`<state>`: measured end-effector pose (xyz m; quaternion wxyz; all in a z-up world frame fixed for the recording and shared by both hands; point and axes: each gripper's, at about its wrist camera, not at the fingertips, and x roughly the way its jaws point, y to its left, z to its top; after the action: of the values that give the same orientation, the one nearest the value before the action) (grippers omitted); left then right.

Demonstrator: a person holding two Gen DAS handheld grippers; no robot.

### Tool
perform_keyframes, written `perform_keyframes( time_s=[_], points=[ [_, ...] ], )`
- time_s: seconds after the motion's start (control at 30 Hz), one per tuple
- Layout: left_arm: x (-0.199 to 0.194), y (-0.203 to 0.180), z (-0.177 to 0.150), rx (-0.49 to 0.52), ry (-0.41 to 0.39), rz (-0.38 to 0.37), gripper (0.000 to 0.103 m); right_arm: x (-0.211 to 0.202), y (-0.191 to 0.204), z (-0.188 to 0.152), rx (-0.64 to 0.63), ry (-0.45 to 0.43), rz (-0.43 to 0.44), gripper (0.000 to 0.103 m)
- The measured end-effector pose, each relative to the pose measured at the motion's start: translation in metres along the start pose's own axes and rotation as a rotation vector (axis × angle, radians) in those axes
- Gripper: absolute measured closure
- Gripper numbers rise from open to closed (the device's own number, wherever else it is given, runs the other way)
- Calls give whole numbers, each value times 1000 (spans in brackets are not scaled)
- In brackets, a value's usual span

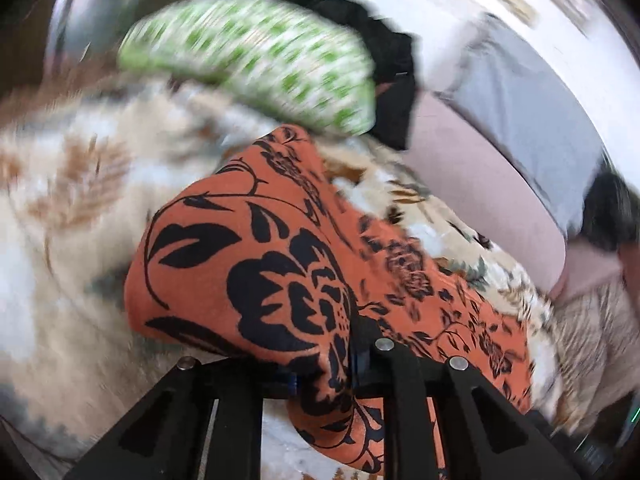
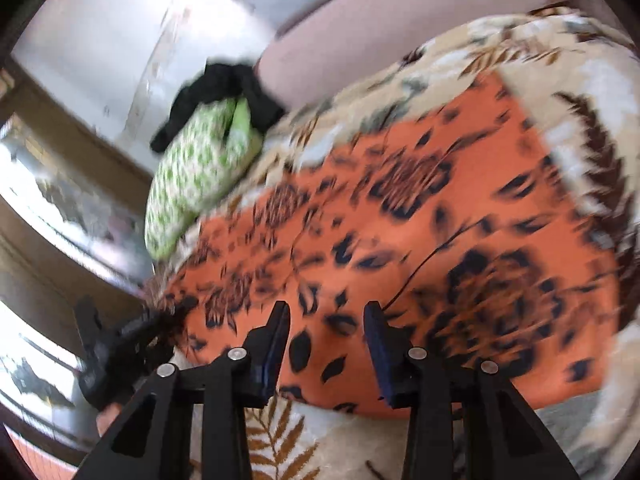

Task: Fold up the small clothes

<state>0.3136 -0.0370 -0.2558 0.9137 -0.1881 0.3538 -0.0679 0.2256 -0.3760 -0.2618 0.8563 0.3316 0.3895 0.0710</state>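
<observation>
Orange cloth [image 2: 420, 216] with black floral print lies spread on a cream leaf-patterned blanket [image 2: 592, 92]. Left gripper [image 1: 332, 364] is clamped on one bunched edge of it; fabric humps up ahead of the jaws and hangs beneath. Right gripper [image 2: 326, 344] stands partly parted at the near edge, pads not pressing, cloth between and beyond them. A green-and-white pillow [image 2: 192, 176] lies farther back, dark garment [image 2: 224, 88] upon it.

The orange black-flowered cloth [image 2: 420, 216] lies spread on the beige leaf-patterned blanket [image 2: 592, 80], with the green-and-white patterned bundle [image 2: 192, 176] behind it to the left on that blanket and the black crumpled garment [image 2: 224, 80] resting on the bundle's far end.
</observation>
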Motion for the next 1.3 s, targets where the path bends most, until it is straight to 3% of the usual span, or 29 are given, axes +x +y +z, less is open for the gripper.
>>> perform_keyframes(
  time_s=[0.17,0.3,0.47,0.53,0.67,0.7,0.77,0.83,0.93,1.0,1.1,1.17,1.23,1.3],
  points=[
    [-25,-54,-1,176,-43,15,86,-38,-30,22,57,-107,-32,61],
    [-38,-109,-10,277,-47,-20,86,-66,-65,34,187,-157,7,61],
    [-34,-191,-49,418,-22,-69,86,-96,-95,45,288,-226,48,61],
    [-17,-219,-70,473,19,-54,82,-110,-108,49,315,-249,57,61],
    [24,-254,-111,529,218,-105,65,-127,-133,54,370,-266,71,58],
    [24,-255,-113,542,229,-106,64,-129,-140,55,396,-259,78,46],
    [8,-253,-115,595,201,-160,45,-128,-155,56,463,-234,106,33],
    [-18,-239,-106,605,180,-280,36,-122,-165,57,513,-212,160,33],
    [-46,-211,-89,570,134,-345,30,-114,-160,57,506,-185,195,33],
    [-51,-194,-79,542,102,-309,30,-106,-146,58,460,-158,198,33],
    [-41,-162,-65,474,70,-194,30,-95,-121,54,381,-109,191,33],
    [-21,-143,-61,439,87,-29,30,-104,-106,51,322,-179,115,33],
    [-7,-131,-60,403,96,34,30,-122,-81,51,170,-288,110,33],
    [6,-118,-61,345,115,47,30,-132,-54,52,46,-324,186,35]
  ],
)
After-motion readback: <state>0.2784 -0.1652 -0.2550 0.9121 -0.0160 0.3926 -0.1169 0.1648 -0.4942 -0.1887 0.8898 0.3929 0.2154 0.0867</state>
